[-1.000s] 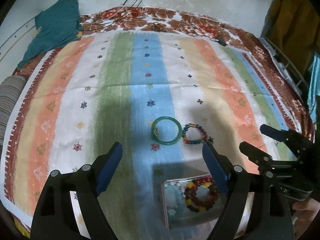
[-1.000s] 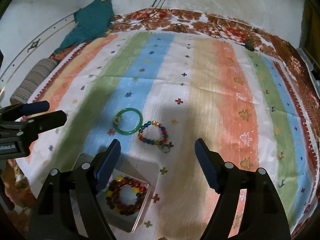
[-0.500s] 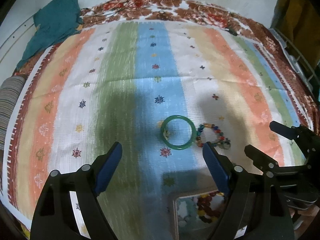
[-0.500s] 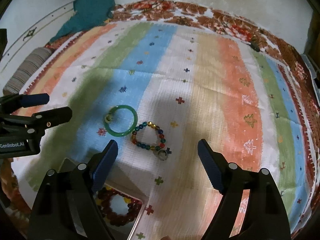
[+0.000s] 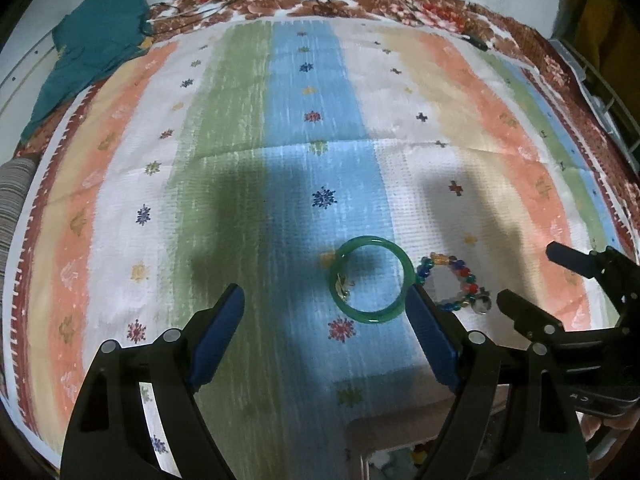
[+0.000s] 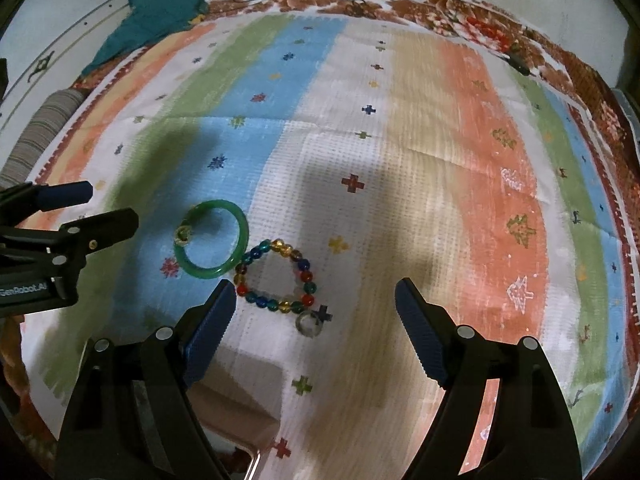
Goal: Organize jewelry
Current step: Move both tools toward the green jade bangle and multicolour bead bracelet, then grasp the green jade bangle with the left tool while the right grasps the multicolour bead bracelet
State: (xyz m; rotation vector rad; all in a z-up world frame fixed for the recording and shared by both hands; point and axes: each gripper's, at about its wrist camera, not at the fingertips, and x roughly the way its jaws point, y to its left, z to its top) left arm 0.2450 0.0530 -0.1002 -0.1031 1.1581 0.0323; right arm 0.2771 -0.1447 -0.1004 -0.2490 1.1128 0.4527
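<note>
Left gripper (image 5: 324,312) spread wide, empty, above the striped cloth (image 5: 240,160). Green bangle (image 5: 371,280) flat on the blue stripe, touching the beaded bracelet (image 6: 276,276) beside it. Right gripper (image 6: 312,308) wide apart, empty.

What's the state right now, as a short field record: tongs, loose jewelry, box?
left tongs: open, empty, above the cloth
right tongs: open, empty
green bangle: flat on the striped cloth
bead bracelet: flat, right beside the bangle
small ring: lies at the bracelet's near edge
box: at the frame's bottom edge, mostly out of view
</note>
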